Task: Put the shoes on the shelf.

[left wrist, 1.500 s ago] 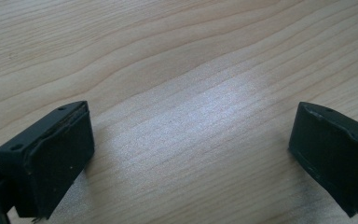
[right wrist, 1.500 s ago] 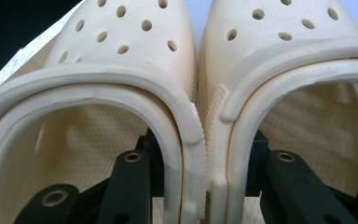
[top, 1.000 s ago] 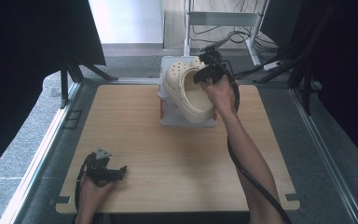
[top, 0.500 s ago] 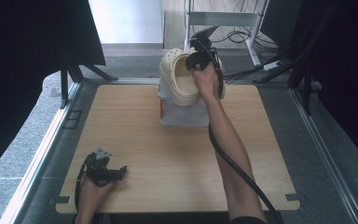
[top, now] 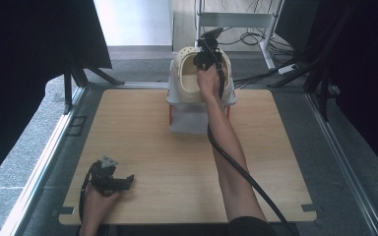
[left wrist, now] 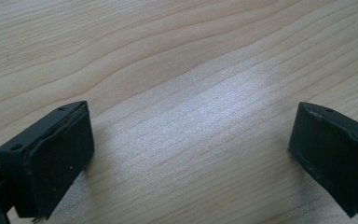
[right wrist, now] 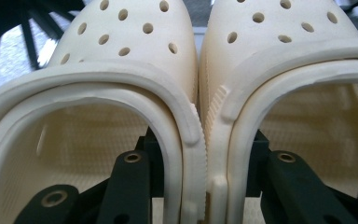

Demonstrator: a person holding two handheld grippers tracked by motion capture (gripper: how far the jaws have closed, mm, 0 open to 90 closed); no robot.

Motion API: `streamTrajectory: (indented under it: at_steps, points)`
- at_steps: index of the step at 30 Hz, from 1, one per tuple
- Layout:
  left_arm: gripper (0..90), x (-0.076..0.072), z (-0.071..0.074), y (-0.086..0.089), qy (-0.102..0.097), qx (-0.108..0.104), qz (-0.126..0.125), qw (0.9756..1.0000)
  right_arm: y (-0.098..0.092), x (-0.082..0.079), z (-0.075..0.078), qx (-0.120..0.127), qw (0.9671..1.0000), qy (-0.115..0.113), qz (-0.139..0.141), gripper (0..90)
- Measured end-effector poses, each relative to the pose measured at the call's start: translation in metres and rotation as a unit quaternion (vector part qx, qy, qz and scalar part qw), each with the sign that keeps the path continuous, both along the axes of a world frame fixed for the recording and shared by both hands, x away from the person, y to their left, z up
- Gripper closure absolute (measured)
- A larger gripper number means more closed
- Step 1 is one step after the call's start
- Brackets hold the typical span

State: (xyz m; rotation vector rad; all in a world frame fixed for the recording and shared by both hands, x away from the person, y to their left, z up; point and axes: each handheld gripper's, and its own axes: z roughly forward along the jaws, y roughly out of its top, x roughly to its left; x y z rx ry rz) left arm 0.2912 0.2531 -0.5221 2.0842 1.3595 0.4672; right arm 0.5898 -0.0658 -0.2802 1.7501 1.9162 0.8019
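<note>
A pair of cream clogs (top: 189, 78) with round holes is held side by side above a white box (top: 189, 115) at the table's far edge. My right gripper (top: 207, 59) is shut on them. In the right gripper view one black finger (right wrist: 130, 182) sits inside the left clog (right wrist: 121, 60) and the other finger (right wrist: 289, 182) inside the right clog (right wrist: 284, 56), pinching their two inner walls together at the right gripper (right wrist: 205, 186). My left gripper (top: 125, 181) rests at the front left of the wooden table (top: 142, 128). The left gripper (left wrist: 191, 154) is open over bare wood.
The white box has red-orange corners and stands at the far middle of the table. Dark curtains hang at both sides. A metal frame (top: 236, 19) and cables lie on the floor beyond the far edge. A black cable (top: 241, 167) trails along the right forearm.
The right hand has carried the clogs away from the person toward the far edge, turning them so the toes point away. The left gripper has not moved.
</note>
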Motion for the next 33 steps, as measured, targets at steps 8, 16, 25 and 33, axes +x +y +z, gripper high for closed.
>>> streamTrajectory:
  at_steps: [8, 16, 25, 33]
  points:
    - [0.0, 0.0, 0.0, 0.0, -0.001, -0.002, 0.001, 1.0, -0.001, 0.013, -0.019, -0.001, 0.9999, 0.012, -0.009, 61.0]
    - [0.0, 0.0, 0.0, 0.0, -0.001, -0.001, 0.0, 1.0, -0.007, 0.004, -0.011, 0.015, 0.9986, -0.013, 0.05, 34.8]
    - [0.0, 0.0, 0.0, 0.0, 0.0, 0.0, 0.0, 1.0, -0.015, -0.005, -0.013, 0.01, 0.9942, -0.015, 0.106, 19.2]
    - [0.0, 0.0, 0.0, 0.0, 0.0, 0.0, 0.0, 1.0, -0.022, -0.025, -0.007, -0.011, 0.9871, -0.022, 0.158, 15.4]
